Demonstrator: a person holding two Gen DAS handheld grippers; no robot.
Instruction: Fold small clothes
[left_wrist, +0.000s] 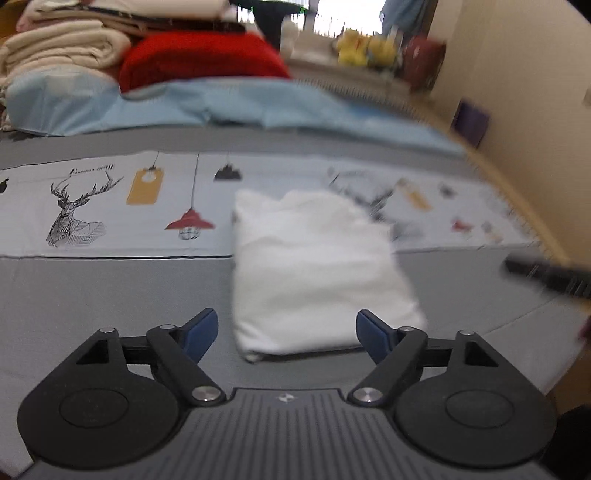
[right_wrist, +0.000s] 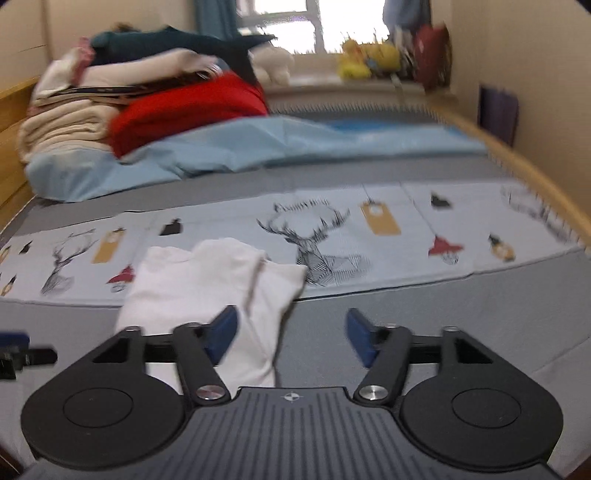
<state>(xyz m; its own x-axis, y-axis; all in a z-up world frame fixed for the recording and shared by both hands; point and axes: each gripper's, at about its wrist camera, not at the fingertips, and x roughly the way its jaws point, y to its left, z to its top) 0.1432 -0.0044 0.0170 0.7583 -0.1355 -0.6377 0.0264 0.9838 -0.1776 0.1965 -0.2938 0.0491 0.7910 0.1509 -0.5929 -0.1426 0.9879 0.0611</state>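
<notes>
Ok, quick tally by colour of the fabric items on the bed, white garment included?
White garment: 1
Red folded item: 1
Light blue sheet: 1
Cream blanket: 1
Dark teal item on top of the pile: 1
Total: 5

White garment (left_wrist: 314, 273) blurred (folds unreadable); yellow toys (left_wrist: 364, 50) indistinct

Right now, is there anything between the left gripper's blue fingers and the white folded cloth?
No. In the left wrist view, only bare grey bedsheet lies between the open left gripper and the white folded cloth.
</notes>
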